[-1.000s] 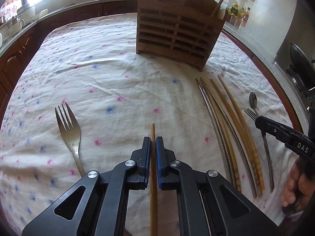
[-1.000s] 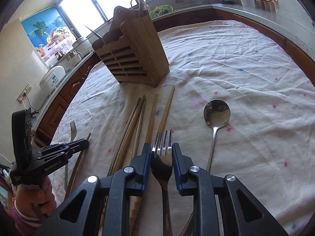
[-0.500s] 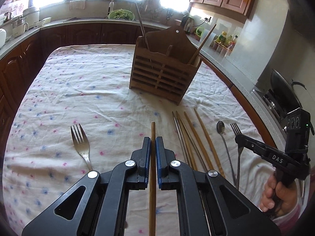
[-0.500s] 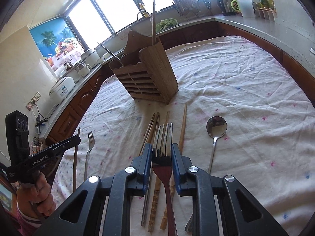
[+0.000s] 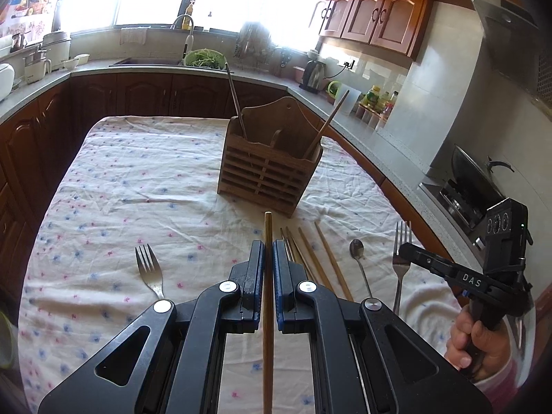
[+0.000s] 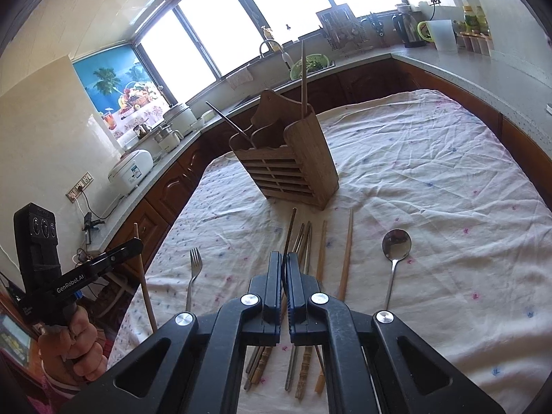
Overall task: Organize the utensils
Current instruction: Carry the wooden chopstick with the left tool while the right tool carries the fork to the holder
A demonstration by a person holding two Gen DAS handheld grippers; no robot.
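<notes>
The left claw (image 5: 268, 252) is clenched on a wooden chopstick (image 5: 267, 296) that points at the wooden holder (image 5: 270, 176) straight ahead on the table (image 5: 103, 179). The right claw (image 6: 285, 265) grips a fork (image 5: 401, 255), holder ahead too.

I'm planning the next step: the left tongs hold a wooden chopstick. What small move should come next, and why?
Probably carry the left tongs forward to the right compartment of the wooden holder: they are shut on a wooden chopstick, and a matching chopstick already stands there.
</notes>
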